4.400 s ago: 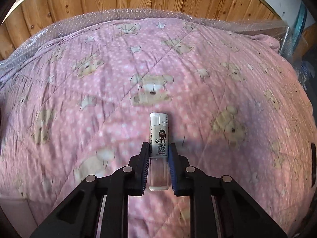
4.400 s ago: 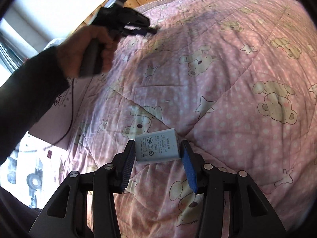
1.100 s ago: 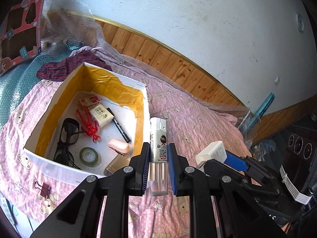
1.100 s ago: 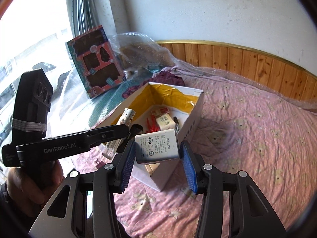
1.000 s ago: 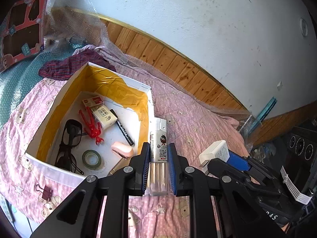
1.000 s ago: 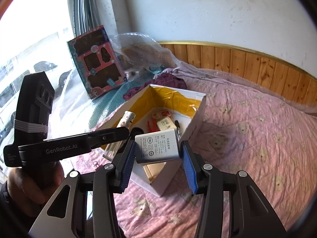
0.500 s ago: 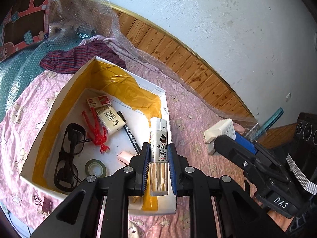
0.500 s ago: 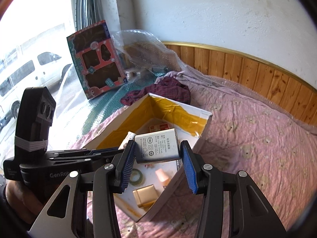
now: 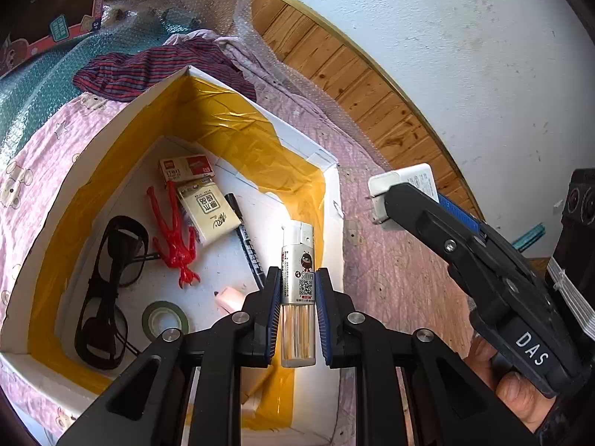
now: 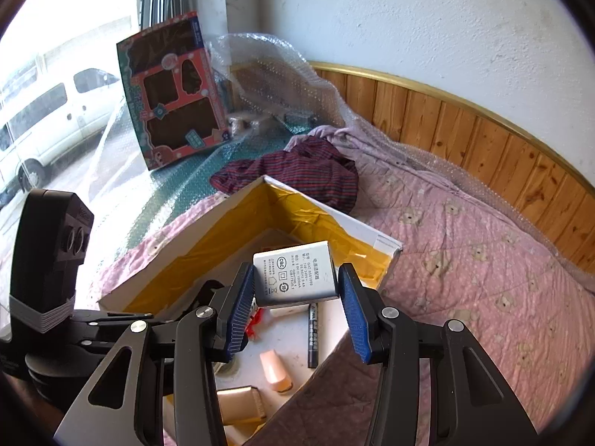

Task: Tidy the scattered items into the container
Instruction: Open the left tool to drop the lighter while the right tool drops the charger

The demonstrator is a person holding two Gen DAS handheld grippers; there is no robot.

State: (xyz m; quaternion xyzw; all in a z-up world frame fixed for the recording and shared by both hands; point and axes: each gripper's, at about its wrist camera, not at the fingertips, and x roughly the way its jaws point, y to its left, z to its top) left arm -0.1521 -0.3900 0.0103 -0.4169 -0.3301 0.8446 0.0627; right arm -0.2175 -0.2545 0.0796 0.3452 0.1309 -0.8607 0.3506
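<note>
Left tool clenched on white-and-clear plastic lighter, held above white cardboard box with yellow-taped inner walls. Right tool grasping flat white power adapter over box's near corner. Box sits on pink bear-print quilt; inside: black glasses, red plastic figure, black marker, green tape roll.

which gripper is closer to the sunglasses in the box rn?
Left. The left gripper, shut on the lighter, is over the box interior near the sunglasses. The right gripper, holding the charger, sits beyond the box's far rim.
</note>
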